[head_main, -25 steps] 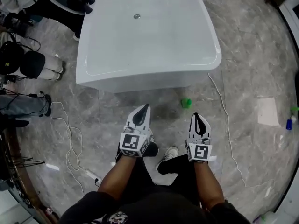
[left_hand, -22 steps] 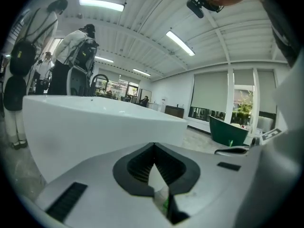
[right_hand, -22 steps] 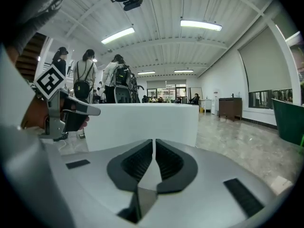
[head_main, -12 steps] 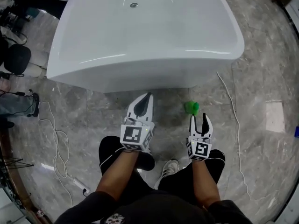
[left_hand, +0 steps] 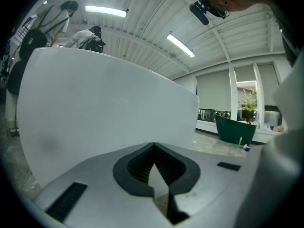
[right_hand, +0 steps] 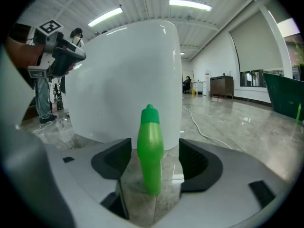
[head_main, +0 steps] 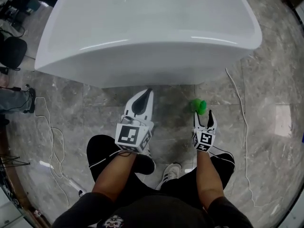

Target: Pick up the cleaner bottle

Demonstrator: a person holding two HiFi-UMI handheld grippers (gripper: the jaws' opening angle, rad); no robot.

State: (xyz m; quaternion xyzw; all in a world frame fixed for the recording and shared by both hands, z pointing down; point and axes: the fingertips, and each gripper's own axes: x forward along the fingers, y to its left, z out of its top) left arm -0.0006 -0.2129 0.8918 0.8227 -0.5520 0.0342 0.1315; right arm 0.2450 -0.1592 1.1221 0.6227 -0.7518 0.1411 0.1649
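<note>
Cleaner bottle (right_hand: 150,148), green plastic with a pointed cap, stands upright on the grey stone floor (head_main: 266,103) just in front of the white bathtub (head_main: 142,42), near its foot. My right gripper (head_main: 204,114) is low beside it with its jaws opening, and the bottle sits between them with a gap on each side, neither pad touching yet. My left gripper (head_main: 149,92) is clenched on nothing and points at the tub wall, well apart from the bottle.

I judge the bottle to be light, though how full it is I cannot tell. Its smooth sides look slippery and would likely give a little under a squeeze. It is tall and narrow, so a nudge could topple it. I would take it across the wide body at mid-height, below the cap, and close evenly
</note>
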